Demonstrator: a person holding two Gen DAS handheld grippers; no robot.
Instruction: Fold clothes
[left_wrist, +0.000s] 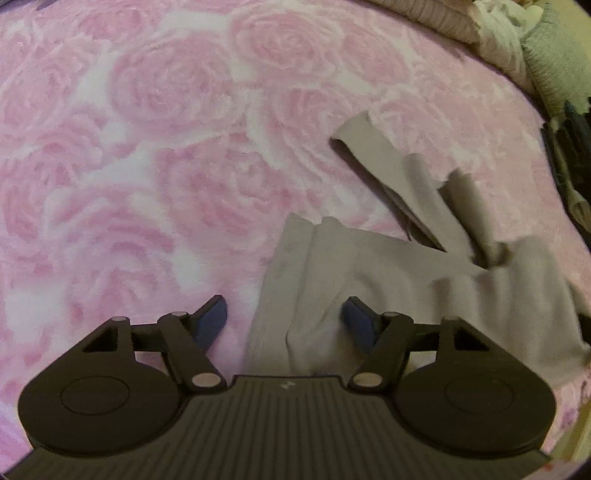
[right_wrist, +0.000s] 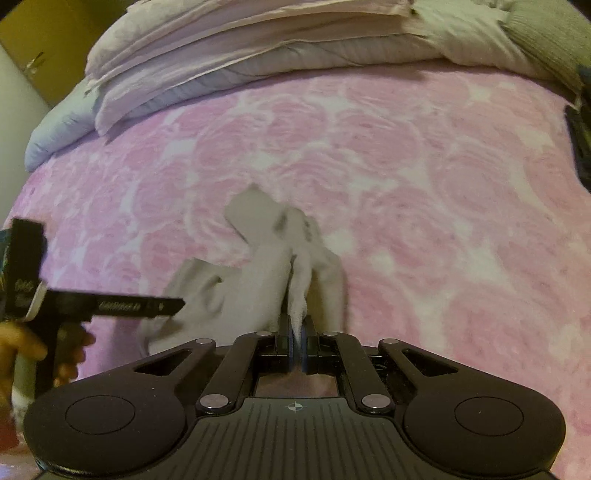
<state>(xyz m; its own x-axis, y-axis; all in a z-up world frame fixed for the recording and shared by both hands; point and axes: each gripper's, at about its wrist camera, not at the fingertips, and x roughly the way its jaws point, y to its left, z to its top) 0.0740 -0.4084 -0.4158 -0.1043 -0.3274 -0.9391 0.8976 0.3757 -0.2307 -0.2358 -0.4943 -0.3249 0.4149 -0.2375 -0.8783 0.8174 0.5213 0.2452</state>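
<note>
A grey-beige garment (left_wrist: 399, 273) lies crumpled on the pink rose-patterned blanket (left_wrist: 166, 155), with a narrow strip reaching up and left. My left gripper (left_wrist: 284, 321) hangs open just above its near edge, blue pads wide apart, holding nothing. In the right wrist view the same garment (right_wrist: 258, 273) rises in a bunch from the blanket (right_wrist: 424, 192). My right gripper (right_wrist: 297, 334) is shut on a fold of it, cloth pinched between the pads. The left gripper's black body (right_wrist: 99, 306) shows at the left, held by a hand (right_wrist: 22, 343).
Stacked pale bedding and pillows (right_wrist: 229, 62) line the far edge of the bed. A grey-green knitted item (left_wrist: 554, 55) and dark objects (left_wrist: 570, 155) sit at the right edge. Yellow furniture (right_wrist: 44, 33) stands beyond the bed's left corner.
</note>
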